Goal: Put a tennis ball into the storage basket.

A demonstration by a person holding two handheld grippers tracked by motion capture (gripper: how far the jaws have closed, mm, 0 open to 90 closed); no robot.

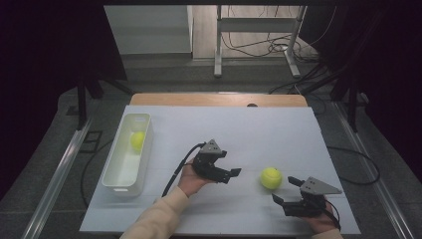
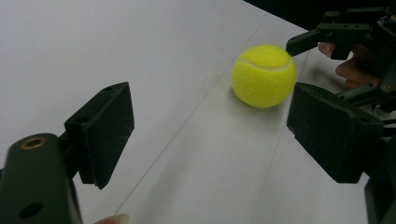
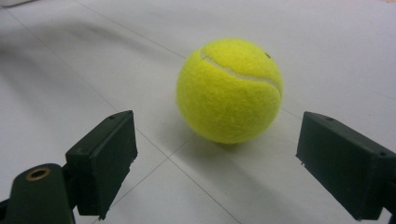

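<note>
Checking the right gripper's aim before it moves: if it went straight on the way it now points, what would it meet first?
The right gripper would probably first meet the yellow felt tennis ball lying on the white table. The ball sits centred just ahead of the open jaws, untouched.

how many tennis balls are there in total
2. One tennis ball lies inside the white bin at the table's left; the other ball sits on the white tabletop between the two grippers. The bin wall might conceal more.

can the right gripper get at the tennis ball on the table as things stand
Probably yes. The right gripper is open, its fingers spread wider than the tennis ball, which sits loose on the white table just ahead of them with nothing between.
</note>
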